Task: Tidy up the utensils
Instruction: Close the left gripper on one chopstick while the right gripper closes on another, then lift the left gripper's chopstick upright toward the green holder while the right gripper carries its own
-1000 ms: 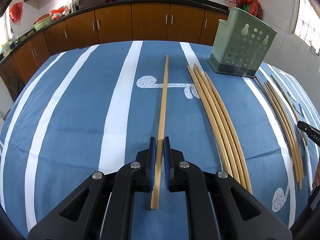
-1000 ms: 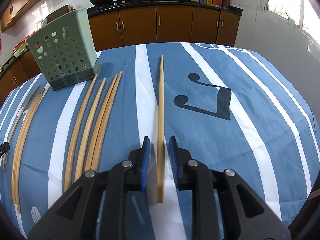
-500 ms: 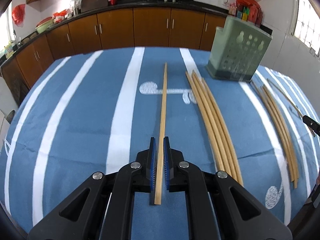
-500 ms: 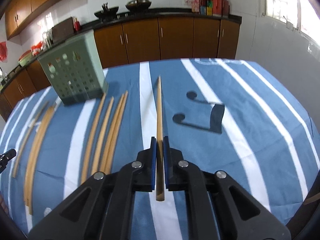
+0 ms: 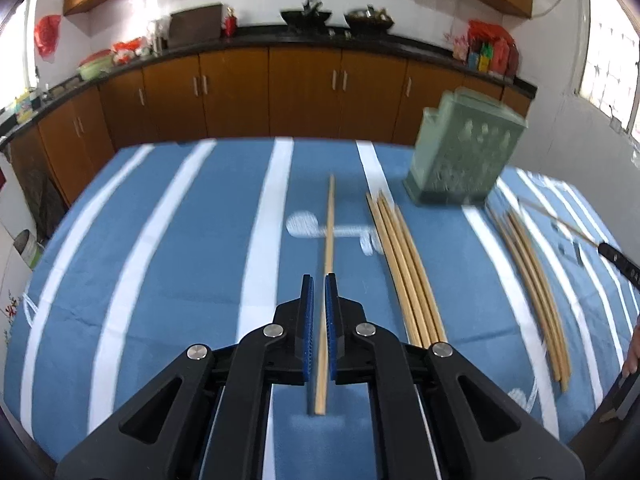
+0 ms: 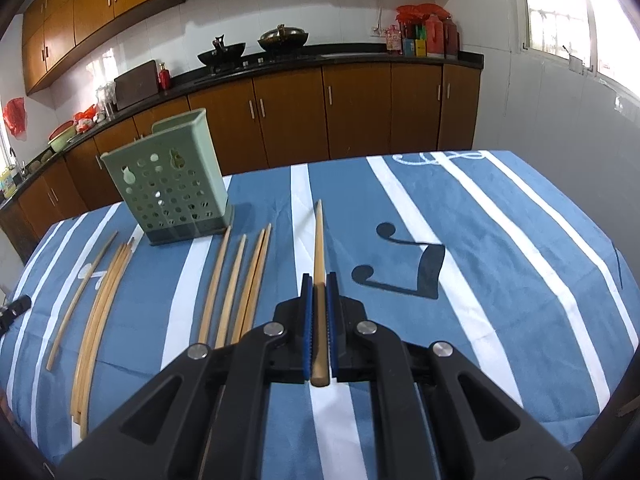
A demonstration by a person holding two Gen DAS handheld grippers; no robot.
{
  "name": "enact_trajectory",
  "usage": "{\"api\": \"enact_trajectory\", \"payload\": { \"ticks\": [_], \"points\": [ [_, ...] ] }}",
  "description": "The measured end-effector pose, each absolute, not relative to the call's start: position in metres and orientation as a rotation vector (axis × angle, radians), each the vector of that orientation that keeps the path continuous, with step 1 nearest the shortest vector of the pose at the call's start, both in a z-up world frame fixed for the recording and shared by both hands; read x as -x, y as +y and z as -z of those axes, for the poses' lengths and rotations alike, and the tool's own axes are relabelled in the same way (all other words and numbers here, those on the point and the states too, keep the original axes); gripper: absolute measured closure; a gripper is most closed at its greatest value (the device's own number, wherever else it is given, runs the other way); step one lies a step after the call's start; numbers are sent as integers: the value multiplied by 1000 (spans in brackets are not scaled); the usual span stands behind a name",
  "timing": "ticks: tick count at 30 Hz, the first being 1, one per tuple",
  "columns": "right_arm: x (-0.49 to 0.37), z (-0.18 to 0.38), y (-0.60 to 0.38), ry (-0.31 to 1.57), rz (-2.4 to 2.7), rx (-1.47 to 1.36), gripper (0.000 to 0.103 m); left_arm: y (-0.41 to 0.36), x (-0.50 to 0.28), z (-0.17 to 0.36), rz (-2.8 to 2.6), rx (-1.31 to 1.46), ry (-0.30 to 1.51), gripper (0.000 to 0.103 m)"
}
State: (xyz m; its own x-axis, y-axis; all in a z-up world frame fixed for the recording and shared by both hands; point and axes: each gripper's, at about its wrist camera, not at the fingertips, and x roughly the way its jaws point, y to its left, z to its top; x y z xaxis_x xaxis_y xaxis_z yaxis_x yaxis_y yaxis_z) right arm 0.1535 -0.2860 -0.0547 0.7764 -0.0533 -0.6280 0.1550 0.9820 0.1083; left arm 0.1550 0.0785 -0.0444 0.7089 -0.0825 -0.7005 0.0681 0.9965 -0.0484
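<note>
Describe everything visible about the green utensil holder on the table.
The green utensil holder is a pale green box, plastic by its look, with a darker base, open at the top. Its facing wall is pierced with rows of round holes and two larger keyhole-shaped ones. It stands upright on the blue striped tablecloth, nothing showing above its rim. Loose chopsticks lie near its base; neither gripper touches it.
</note>
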Motion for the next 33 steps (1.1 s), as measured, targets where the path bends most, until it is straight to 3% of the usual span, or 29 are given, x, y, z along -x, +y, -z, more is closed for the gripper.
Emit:
{"api": "enact_trajectory", "payload": {
  "ticks": [3, 7, 9, 17, 24, 33],
  "points": [
    [-153, 60, -284, 688, 107, -159, 95, 73, -158, 65, 99, 6, 836, 92],
    [-152, 61, -283, 693, 101, -155, 95, 70, -161, 82, 77, -25, 868, 64],
    [-152, 60, -283, 691, 100, -157, 95, 71, -161, 85, 70, -31, 874, 64],
    [-153, 63, -283, 701, 99, -158, 95, 70, -152, 92, 75, -64, 879, 67],
    [-152, 63, -282, 697, 100, -163, 95, 66, -143, 93, 69, -69, 864, 95],
    [-146, 51, -286, 660, 103, -168, 95, 72, -138, 72, 105, -24, 845, 96]
  ]
}}
